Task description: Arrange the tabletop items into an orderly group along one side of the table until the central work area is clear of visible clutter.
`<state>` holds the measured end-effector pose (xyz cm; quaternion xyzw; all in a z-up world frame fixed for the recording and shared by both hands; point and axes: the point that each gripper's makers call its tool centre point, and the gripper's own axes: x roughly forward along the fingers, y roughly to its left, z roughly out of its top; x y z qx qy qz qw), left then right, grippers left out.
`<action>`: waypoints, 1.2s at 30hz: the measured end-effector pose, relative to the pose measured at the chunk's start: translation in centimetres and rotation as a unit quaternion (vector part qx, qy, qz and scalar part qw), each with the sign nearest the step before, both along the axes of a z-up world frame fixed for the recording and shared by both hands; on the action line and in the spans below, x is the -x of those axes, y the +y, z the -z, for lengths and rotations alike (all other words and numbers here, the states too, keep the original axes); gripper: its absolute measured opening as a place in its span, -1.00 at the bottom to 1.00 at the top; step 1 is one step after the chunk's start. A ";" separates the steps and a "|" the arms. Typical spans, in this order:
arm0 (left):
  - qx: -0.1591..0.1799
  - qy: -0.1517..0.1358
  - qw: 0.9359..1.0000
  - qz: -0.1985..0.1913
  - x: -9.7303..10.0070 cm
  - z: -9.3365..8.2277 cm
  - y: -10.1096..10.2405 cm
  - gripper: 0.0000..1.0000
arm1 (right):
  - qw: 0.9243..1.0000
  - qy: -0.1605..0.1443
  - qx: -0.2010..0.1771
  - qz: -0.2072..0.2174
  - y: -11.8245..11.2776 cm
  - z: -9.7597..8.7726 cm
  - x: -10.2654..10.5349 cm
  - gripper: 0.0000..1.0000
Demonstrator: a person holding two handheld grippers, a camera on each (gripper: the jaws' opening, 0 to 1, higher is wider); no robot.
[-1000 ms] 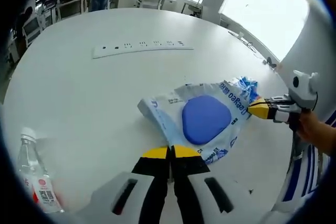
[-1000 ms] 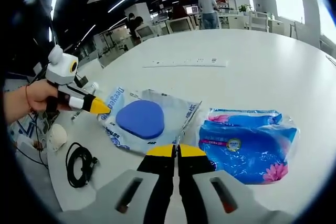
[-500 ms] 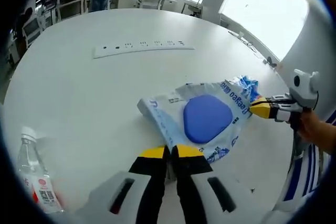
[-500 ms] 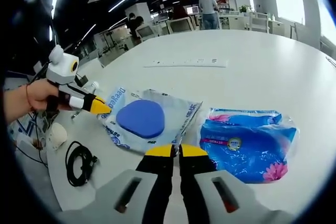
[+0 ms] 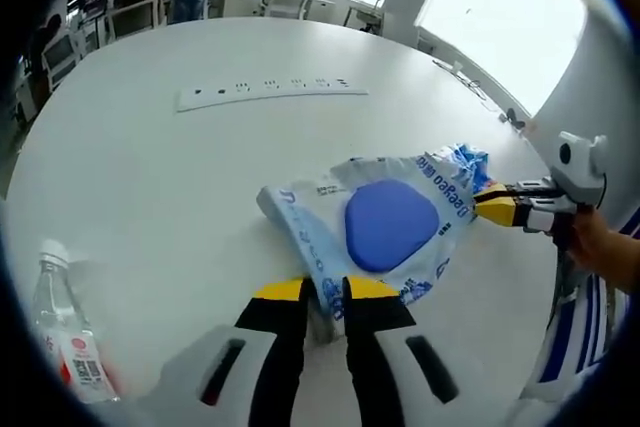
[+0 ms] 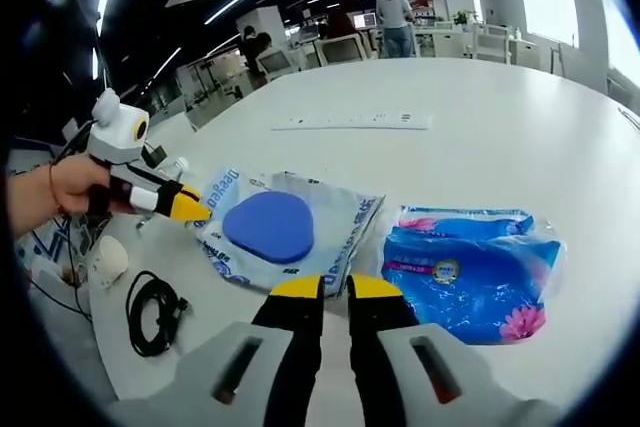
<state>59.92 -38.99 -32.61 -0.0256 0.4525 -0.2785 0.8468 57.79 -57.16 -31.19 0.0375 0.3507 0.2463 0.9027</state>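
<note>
Both grippers, left gripper [image 5: 323, 292] and right gripper [image 6: 335, 287], have fingers slightly parted around opposite edges of the limp, crinkly plastic bag [image 5: 385, 227]; best pinched at its edges.

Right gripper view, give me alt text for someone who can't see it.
The right gripper points at a clear package with a blue pad on a white table, the left gripper at its far edge, a blue tissue pack alongside.

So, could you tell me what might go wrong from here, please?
Both grippers, left and right, have parted slightly at opposite edges of the clear bag holding a blue pad; pulling apart could tear it. Sliding the bag sideways might shove the blue tissue pack. The water bottle stands close enough to tip.
</note>
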 end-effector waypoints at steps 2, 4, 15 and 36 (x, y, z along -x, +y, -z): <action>0.000 -0.002 1.000 -0.002 0.0 -0.1 0.1 -0.70 | 1.000 -0.001 0.000 0.001 0.0 -0.1 0.0 -0.84; 0.001 -0.003 1.000 -0.003 0.0 -0.2 0.2 -0.68 | 1.000 -0.001 0.001 0.000 0.0 -0.2 0.1 -0.82; 0.001 -0.011 1.000 -0.009 0.0 -1.0 0.9 -0.60 | 1.000 -0.013 0.001 0.002 0.3 -1.1 0.1 -0.69; 0.003 -0.023 1.000 -0.016 0.3 -2.5 1.6 -0.23 | 0.999 -0.036 0.003 0.001 0.8 -3.0 -0.4 -0.36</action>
